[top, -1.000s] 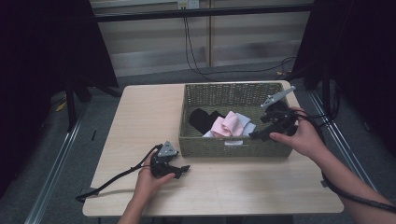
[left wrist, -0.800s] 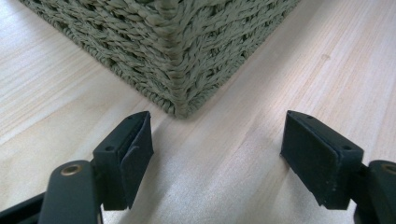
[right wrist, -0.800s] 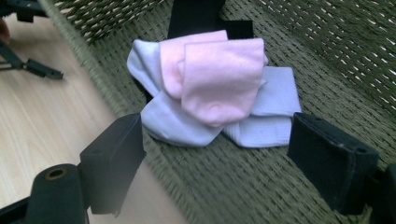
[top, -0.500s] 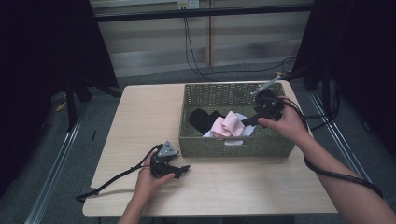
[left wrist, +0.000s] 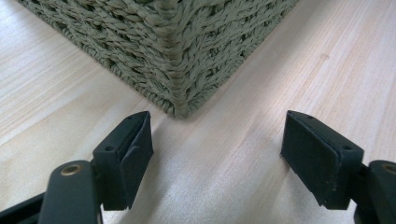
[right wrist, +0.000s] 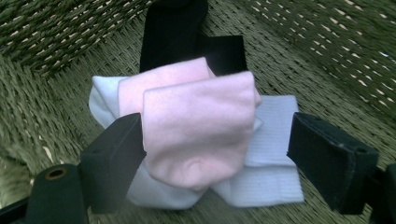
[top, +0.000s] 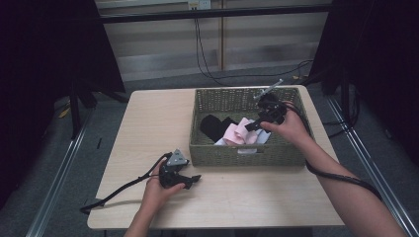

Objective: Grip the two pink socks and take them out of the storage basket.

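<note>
A woven green-grey basket (top: pixel 237 157) stands on the right half of the wooden table (top: pixel 158 123). Inside it lie a pink sock (top: pixel 236 133), a white sock (top: pixel 257 139) and a black sock (top: pixel 213 126), bunched together. My right gripper (top: pixel 250 127) reaches into the basket, open, just above the pile. In the right gripper view the folded pink sock (right wrist: pixel 201 126) sits between the open jaws of that gripper (right wrist: pixel 217 135), over the white sock (right wrist: pixel 273 163), with the black sock (right wrist: pixel 175 37) beyond. My left gripper (top: pixel 191 181) rests open on the table, facing the basket's front left corner (left wrist: pixel 177 60).
A black cable (top: pixel 118 190) trails from the left gripper to the table's front left edge. Another cable (top: pixel 341 173) runs along the right forearm. Bare tabletop (left wrist: pixel 289 60) lies left of and in front of the basket. Dark curtains and floor rails surround the table.
My right gripper has moved left from the basket's right rim and dipped inside, down over the socks. The left gripper has stayed where it was.
</note>
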Demonstrator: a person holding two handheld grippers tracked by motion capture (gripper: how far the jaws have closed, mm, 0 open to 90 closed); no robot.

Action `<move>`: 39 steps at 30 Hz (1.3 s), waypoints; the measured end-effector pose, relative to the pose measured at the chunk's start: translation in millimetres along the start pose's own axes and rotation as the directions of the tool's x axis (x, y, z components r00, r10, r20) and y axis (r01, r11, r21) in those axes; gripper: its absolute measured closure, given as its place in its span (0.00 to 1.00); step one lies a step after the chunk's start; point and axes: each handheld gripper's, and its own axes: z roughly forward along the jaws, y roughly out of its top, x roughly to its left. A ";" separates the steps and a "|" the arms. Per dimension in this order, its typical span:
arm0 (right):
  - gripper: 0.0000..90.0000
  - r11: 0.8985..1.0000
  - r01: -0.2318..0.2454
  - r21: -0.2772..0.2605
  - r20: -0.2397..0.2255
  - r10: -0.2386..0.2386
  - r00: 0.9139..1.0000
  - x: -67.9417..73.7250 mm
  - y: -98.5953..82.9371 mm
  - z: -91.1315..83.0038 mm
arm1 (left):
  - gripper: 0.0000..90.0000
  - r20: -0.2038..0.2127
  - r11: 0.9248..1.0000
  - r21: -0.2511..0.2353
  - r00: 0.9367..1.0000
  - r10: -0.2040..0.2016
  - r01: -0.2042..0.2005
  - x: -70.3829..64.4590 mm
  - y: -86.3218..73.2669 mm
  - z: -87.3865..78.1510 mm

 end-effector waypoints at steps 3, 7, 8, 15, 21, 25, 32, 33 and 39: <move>0.19 1.000 0.003 0.024 -0.006 -0.003 1.000 3.4 3.5 10.7 | 0.27 0.004 1.000 -0.001 1.000 -0.002 0.002 0.1 -0.1 -0.1; 0.18 0.999 0.018 0.042 -0.017 -0.017 1.000 8.5 7.8 17.4 | 0.27 0.007 1.000 -0.003 1.000 -0.001 0.001 0.5 -0.2 0.1; 0.18 0.999 0.018 0.042 -0.017 -0.017 1.000 8.5 7.8 17.4 | 0.27 0.007 1.000 -0.003 1.000 -0.001 0.001 0.5 -0.2 0.1; 0.21 0.993 0.041 0.110 -0.019 -0.040 0.999 17.9 13.6 32.8 | 0.27 0.011 1.000 -0.006 1.000 0.000 0.000 0.9 -0.3 0.3; 0.30 0.987 0.041 0.156 0.005 -0.043 0.999 18.0 11.4 45.5 | 0.27 0.014 1.000 -0.007 1.000 0.000 0.000 1.3 -0.3 0.3; 0.71 0.988 0.022 0.152 -0.033 -0.017 0.999 11.7 9.7 44.4 | 0.27 0.014 1.000 -0.008 1.000 0.002 -0.002 1.5 -0.2 0.4; 0.92 0.991 0.011 0.135 -0.046 -0.005 0.999 -1.1 7.9 24.9 | 0.27 0.014 1.000 -0.006 1.000 0.002 -0.002 1.4 -0.2 0.2; 0.92 0.991 0.010 0.133 -0.050 -0.003 0.999 -2.7 7.7 21.2 | 0.27 0.014 1.000 -0.007 1.000 0.002 -0.002 1.4 -0.2 0.3; 0.92 0.993 0.010 0.114 -0.068 -0.002 0.998 -6.6 5.8 2.6 | 0.27 0.014 1.000 -0.007 1.000 0.003 -0.003 1.5 -0.2 0.3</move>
